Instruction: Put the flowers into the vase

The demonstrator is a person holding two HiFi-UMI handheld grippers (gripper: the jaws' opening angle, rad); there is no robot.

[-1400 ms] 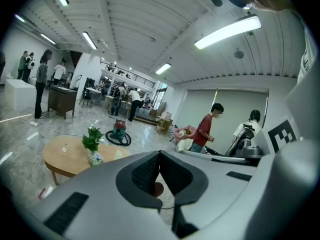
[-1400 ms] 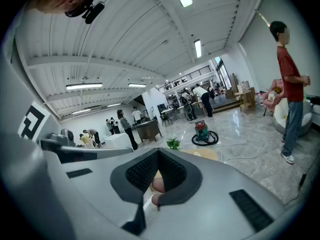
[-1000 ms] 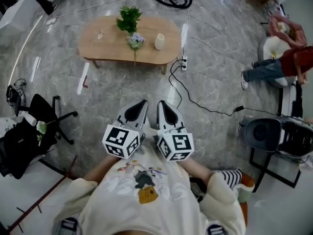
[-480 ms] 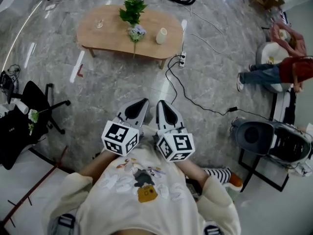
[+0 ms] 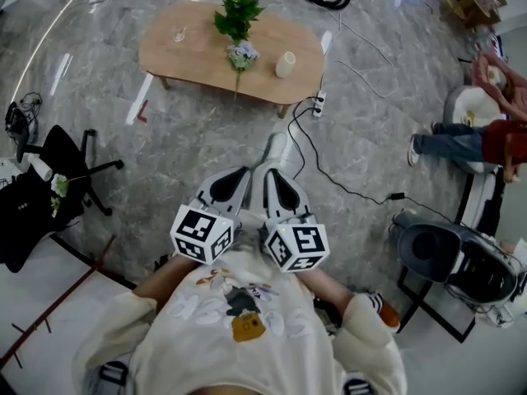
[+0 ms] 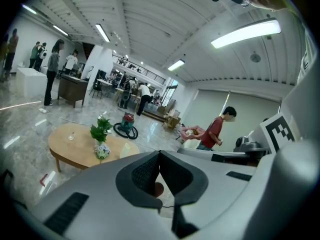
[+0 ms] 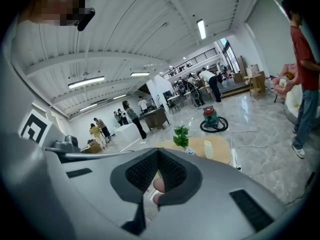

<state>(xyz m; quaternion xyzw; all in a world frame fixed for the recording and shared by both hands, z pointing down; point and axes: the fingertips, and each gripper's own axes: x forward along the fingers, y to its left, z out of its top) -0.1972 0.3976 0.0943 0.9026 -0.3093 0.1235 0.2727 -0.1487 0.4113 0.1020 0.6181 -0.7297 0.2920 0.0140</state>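
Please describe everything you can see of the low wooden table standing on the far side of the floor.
The low table of light wood has a rounded, bean-like top and short wooden legs. It stands level on the grey marble floor. On it rest a green leafy bunch, a cream cylindrical vase and a small clear object.

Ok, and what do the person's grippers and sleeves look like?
The left gripper and right gripper are pale grey moulded shells with black textured pads inside the jaws. Each carries a white cube with black square markers. The sleeves are cream, part of a printed sweatshirt.
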